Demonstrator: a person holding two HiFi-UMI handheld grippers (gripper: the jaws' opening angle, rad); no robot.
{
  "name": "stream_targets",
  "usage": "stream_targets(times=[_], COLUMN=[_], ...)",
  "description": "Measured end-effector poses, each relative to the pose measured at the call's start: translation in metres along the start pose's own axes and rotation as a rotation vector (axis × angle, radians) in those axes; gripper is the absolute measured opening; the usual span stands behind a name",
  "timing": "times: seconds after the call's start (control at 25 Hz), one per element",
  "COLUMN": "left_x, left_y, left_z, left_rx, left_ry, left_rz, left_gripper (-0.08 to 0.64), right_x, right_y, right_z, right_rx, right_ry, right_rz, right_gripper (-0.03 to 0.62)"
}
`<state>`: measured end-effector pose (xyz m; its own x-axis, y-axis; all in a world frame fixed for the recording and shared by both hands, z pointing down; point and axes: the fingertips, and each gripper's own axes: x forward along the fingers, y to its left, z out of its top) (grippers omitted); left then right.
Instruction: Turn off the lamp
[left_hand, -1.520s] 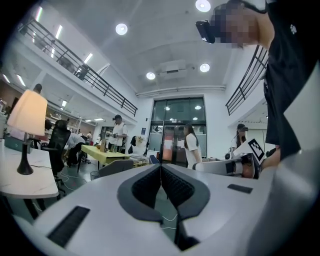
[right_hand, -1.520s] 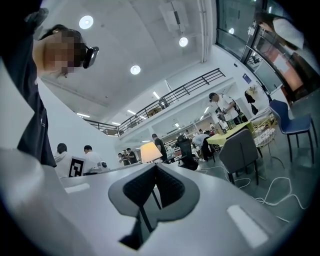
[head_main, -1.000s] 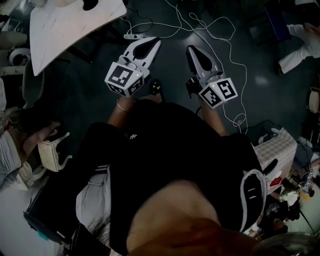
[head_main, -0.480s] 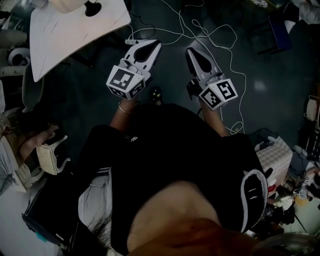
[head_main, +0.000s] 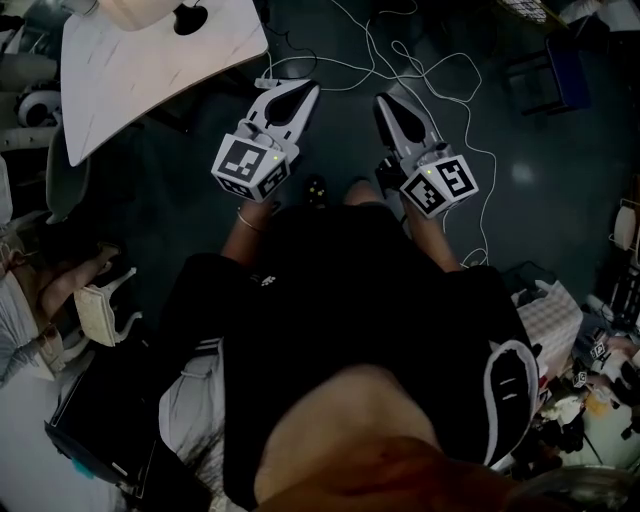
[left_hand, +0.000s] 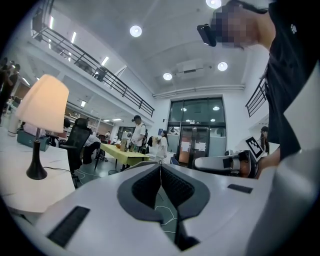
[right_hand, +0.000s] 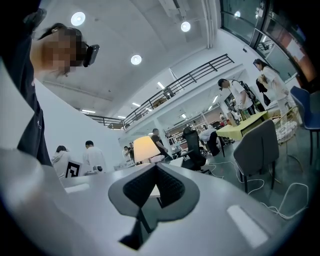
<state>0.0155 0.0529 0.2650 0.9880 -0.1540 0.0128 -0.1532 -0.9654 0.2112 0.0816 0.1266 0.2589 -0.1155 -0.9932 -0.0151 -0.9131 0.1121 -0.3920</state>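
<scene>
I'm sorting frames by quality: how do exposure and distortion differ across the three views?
Head view: dim, underexposed; only the white table stands out. Left gripper view: bright, fisheye-bent, black corners; the lit lamp glows. Right gripper view: same bending; ceiling lights flare.

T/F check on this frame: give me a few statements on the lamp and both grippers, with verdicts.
1. The lamp is lit. True: its shade glows.
2. The left gripper grips the lamp's stem. False: its jaws are shut on nothing, and the lamp stands apart from it.
3. The right gripper is shut and empty. True.
4. The lamp stands on a chair. False: it stands on the white table.
5. White cables trail ahead of both grippers. True.
</scene>
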Motion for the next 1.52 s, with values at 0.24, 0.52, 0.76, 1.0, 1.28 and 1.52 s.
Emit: stream_targets(times=[0.24,0.52,0.76,1.0,1.28,1.52], left_x=[0.009,0.043,0.076,0.116,0.144,0.147], left_y=[0.014,0.031,0.065,0.091,0.105,0.112], left_z=[0.000,-0.001,-0.002,-0.001,-0.001,-0.003], left_rx=[0.004,0.005,-0.027,-0.039,-0.010,-0.009], left_ry=[0.004,0.009,-0.003,-0.025,-0.017,-0.028], left_rz=[0.047,0.137,0.240,0.349,0.471,0.546], left_gripper=[0.007,0.008,0.008,0.008,0.007,0.008], right_x=[0.016,0.043,0.086,0.122,0.152,0.172], right_y=[-0.012,-0.051,-0.095,-0.137,-0.169,-0.176], right_z=[-0.001,0.007,0.013,0.026,0.028,0.021], right_rx=[0.016,0.031,0.042,0.046,0.039,0.045], right_ry=[0.018,0.064,0.135,0.196,0.257,0.288], right_rz=[0.040,0.132,0.209,0.311,0.453,0.526], right_gripper=[0.000,0.000,0.000,0.000,0.002,0.001])
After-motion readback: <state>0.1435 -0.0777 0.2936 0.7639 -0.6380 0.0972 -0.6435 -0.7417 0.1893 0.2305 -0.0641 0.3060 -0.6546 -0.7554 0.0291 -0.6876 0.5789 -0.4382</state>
